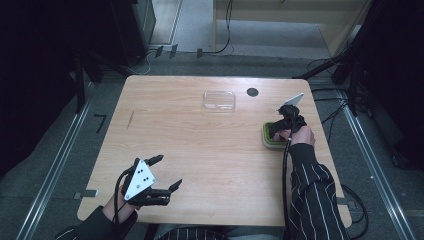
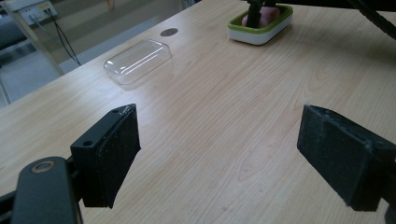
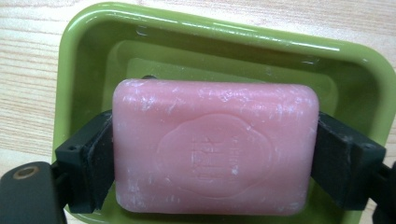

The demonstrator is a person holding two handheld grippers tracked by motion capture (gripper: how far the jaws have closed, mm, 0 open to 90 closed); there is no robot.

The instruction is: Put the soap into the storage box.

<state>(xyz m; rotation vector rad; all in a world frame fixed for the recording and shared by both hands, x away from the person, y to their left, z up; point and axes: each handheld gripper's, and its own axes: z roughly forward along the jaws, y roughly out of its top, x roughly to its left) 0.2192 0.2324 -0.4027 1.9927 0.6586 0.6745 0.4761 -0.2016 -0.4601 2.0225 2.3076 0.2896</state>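
Note:
A pink bar of soap point(image 3: 215, 147) lies inside a green soap dish point(image 3: 233, 42), and my right gripper point(image 3: 215, 158) is shut on its two short ends. From above, that dish point(image 1: 267, 141) sits at the table's right side with the right gripper point(image 1: 286, 125) pointing down into it. In the left gripper view the dish point(image 2: 261, 29) shows far off with the soap point(image 2: 264, 14) in it. My left gripper point(image 1: 167, 172) hovers near the front left of the table, jaws wide open with nothing between them point(image 2: 219, 154).
A clear plastic lid point(image 1: 219, 99) lies on the far middle of the wooden table point(image 1: 200, 150), also seen as the lid point(image 2: 137, 60) in the left gripper view. A dark round hole point(image 1: 252, 92) sits beside it. Cables run over the floor beyond the table.

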